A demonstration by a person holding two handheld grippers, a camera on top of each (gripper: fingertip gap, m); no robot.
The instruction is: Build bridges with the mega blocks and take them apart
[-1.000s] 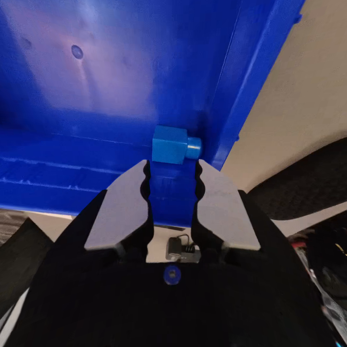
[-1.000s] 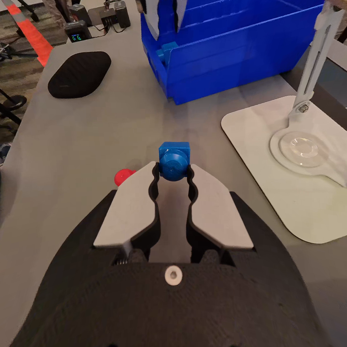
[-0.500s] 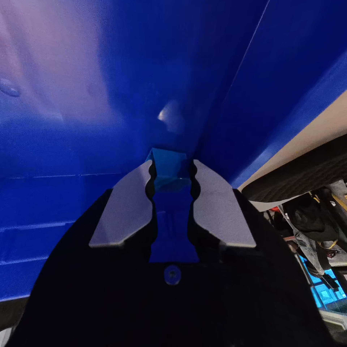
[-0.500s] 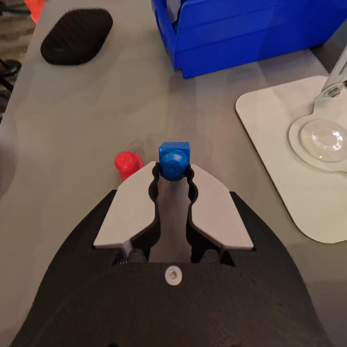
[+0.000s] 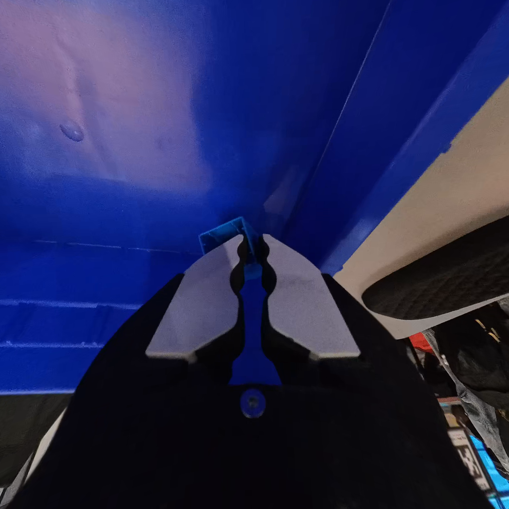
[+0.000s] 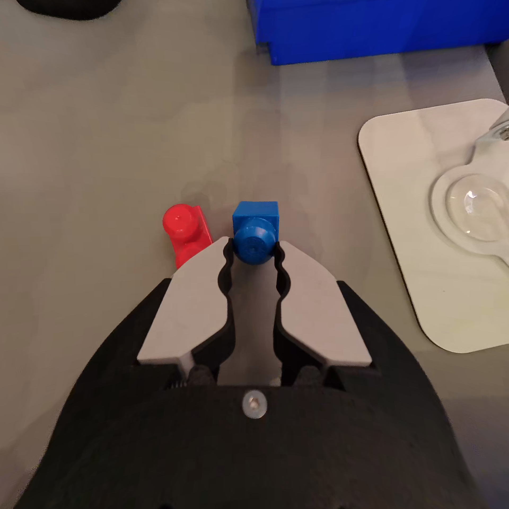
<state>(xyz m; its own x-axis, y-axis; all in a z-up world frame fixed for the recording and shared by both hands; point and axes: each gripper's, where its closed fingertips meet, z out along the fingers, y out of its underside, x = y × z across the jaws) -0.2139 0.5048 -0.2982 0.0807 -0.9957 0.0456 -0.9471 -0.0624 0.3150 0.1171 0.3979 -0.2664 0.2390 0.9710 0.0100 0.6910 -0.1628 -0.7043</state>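
In the left wrist view, my left gripper (image 5: 252, 243) is deep inside the blue bin (image 5: 137, 110), near its right corner. It is shut on one thin side wall of a light blue block (image 5: 220, 232), whose hollow underside faces the camera. In the right wrist view, my right gripper (image 6: 253, 245) is shut on the round stud of a blue one-stud block (image 6: 256, 216) and holds it low over the grey table (image 6: 110, 137). A red two-stud block (image 6: 184, 228) lies just left of it, partly hidden behind my left finger (image 6: 198, 275).
The blue bin's front corner (image 6: 358, 27) stands at the far right of the table. A white base plate with a clear dome (image 6: 413, 220) lies to the right. A black oval pad (image 5: 440, 275) lies left of the bin.
My left gripper pushed into the bin and closed on the light blue block, which tipped so that only one wall is pinched. My right gripper carried its blue block nearer, beside the red block.
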